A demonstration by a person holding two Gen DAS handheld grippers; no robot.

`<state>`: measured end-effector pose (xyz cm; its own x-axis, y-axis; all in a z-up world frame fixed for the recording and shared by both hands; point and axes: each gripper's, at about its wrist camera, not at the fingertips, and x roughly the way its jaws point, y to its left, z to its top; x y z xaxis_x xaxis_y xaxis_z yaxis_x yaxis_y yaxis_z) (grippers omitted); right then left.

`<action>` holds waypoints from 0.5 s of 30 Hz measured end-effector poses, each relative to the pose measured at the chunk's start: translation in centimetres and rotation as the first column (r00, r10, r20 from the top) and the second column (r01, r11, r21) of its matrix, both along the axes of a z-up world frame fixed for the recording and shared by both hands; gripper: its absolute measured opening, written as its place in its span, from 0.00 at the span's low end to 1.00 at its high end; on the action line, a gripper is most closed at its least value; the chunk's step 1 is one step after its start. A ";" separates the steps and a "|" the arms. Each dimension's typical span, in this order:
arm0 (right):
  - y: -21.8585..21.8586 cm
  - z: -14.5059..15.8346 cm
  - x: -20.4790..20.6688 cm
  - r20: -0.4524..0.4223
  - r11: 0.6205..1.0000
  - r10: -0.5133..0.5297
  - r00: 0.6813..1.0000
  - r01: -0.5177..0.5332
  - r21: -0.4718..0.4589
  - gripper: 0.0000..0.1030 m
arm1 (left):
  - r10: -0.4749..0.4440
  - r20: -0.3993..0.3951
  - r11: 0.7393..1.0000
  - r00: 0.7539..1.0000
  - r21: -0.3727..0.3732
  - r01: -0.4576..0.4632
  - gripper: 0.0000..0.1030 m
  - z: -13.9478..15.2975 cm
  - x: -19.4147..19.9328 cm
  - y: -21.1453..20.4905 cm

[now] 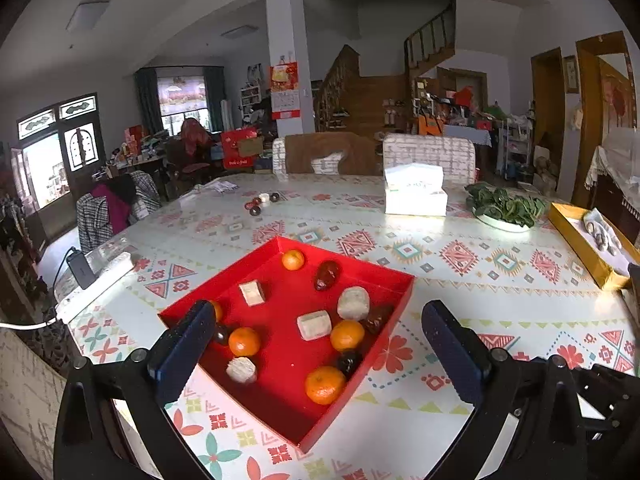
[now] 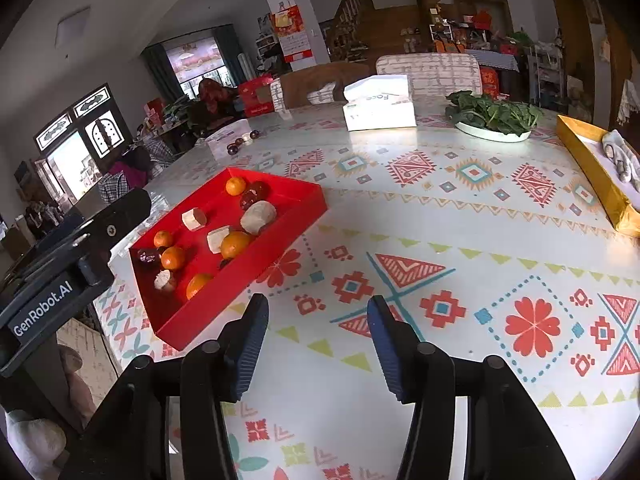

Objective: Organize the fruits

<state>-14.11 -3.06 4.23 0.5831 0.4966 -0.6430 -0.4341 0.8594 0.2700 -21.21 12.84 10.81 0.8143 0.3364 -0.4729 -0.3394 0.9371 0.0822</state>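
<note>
Red cardboard formed the shallow tray (image 1: 394, 300) that sat on the patterned desk (image 1: 460, 320), and everything to be sorted lay inside it. Five oranges showed in the left wrist view: one at the far corner (image 1: 293, 260), one half hidden behind the left finger (image 1: 216, 310), one in the middle left (image 1: 244, 341), one beside a pale block (image 1: 347, 335) and one nearest the camera (image 1: 325, 385). Four pale cakes lay among them, two squarish (image 1: 252, 293) (image 1: 314, 325) and two rounded (image 1: 353, 303) (image 1: 241, 370). The dark red dates (image 1: 327, 275) numbered at least four, some tucked against the oranges and hard to separate. The left tongs (image 1: 316, 354) hovered over the tray with their fingers wide apart, holding nothing. The right tongs (image 2: 318, 346) hung above bare desk to the right of the tray (image 2: 280, 236), fingers likewise apart and empty. Further back stood a white tissue box (image 1: 416, 190), a plate of leafy greens (image 1: 506, 208), a gold box (image 1: 576, 236) with a glove in it, and a small cluster of dark round things (image 1: 260, 202). Only the left wrist view showed the white power strip (image 1: 96, 284) at the desk's left edge; only the right wrist view showed the left device's black body, lettered GenRobot.AI (image 2: 44, 310).
</note>
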 end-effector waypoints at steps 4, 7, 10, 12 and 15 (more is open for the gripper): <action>-1.1 -0.3 0.2 0.000 1.000 -0.027 1.000 0.027 -0.010 0.54 | 0.100 -0.003 0.995 0.995 0.003 -0.100 1.00 -0.4 -0.3 4.0; -2.1 -0.6 0.3 -0.004 0.999 -0.048 0.999 0.048 -0.005 0.55 | 0.261 -0.045 0.965 0.964 -0.002 -0.261 1.00 -2.0 -1.4 9.1; -2.4 -1.2 0.9 -0.023 0.999 -0.054 0.998 0.054 0.005 0.55 | 0.343 -0.114 0.938 0.932 -0.004 -0.345 1.00 -4.3 -2.8 12.2; -1.9 -1.6 1.3 -0.040 0.999 -0.043 0.998 0.044 0.013 0.55 | 0.353 -0.159 0.935 0.922 0.020 -0.354 1.00 -5.7 -3.0 12.7; -0.9 -1.9 1.5 -0.048 1.000 -0.021 0.999 0.021 0.009 0.55 | 0.336 -0.211 0.941 0.918 0.027 -0.338 1.00 -7.5 -2.7 12.3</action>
